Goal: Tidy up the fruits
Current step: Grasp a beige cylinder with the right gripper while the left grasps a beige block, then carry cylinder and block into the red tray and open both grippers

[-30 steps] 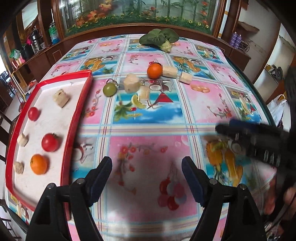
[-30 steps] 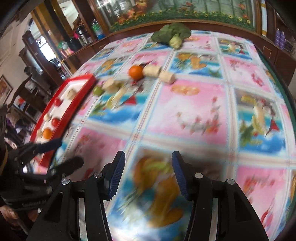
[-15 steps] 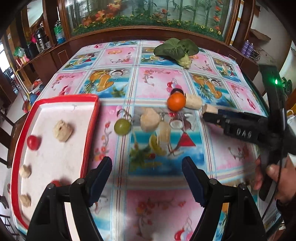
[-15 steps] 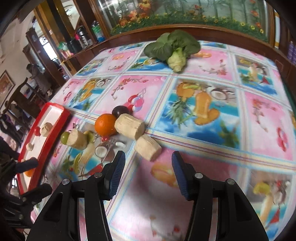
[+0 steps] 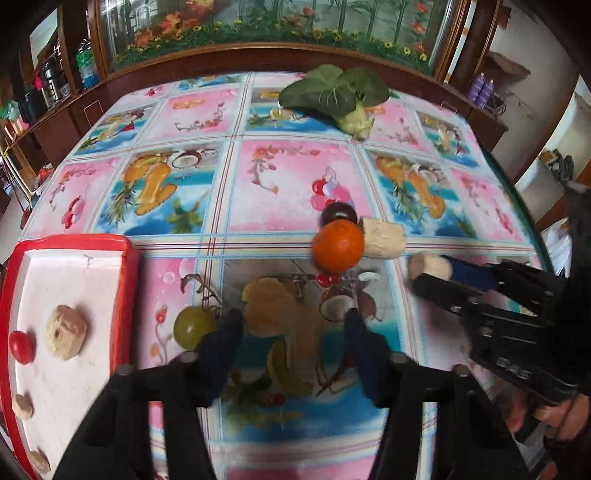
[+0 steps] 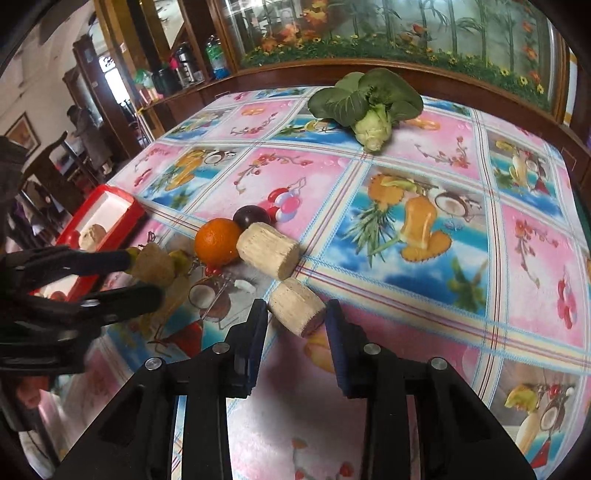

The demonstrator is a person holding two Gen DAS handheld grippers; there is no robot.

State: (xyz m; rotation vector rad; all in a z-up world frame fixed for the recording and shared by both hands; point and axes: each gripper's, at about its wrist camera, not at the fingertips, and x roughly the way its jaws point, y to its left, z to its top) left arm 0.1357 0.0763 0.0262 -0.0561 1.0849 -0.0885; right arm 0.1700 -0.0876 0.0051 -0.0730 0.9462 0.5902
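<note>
My left gripper (image 5: 291, 325) is open around a pale yellow-beige chunk (image 5: 271, 306) on the tablecloth; a green grape (image 5: 194, 326) lies just left of it. My right gripper (image 6: 295, 314) is open, its jaws on either side of a beige cylinder piece (image 6: 297, 310). A second beige cylinder (image 6: 267, 249), an orange (image 6: 218, 242) and a dark plum (image 6: 253, 218) lie just beyond. The orange (image 5: 338, 245) also shows in the left wrist view. The red tray (image 5: 129, 280) at the left holds a beige chunk (image 5: 66, 336), a cherry tomato (image 5: 21, 347) and other pieces.
A leafy green vegetable (image 6: 369, 103) lies at the far side of the table. A wooden cabinet with glass (image 5: 258, 33) runs behind the table. The table edge (image 5: 524, 206) curves down the right. Chairs (image 6: 48, 173) stand to the left.
Both grippers have moved forward over the table. The left one now brackets the pale chunk and the right one brackets the near beige cylinder. Nothing has been lifted.
</note>
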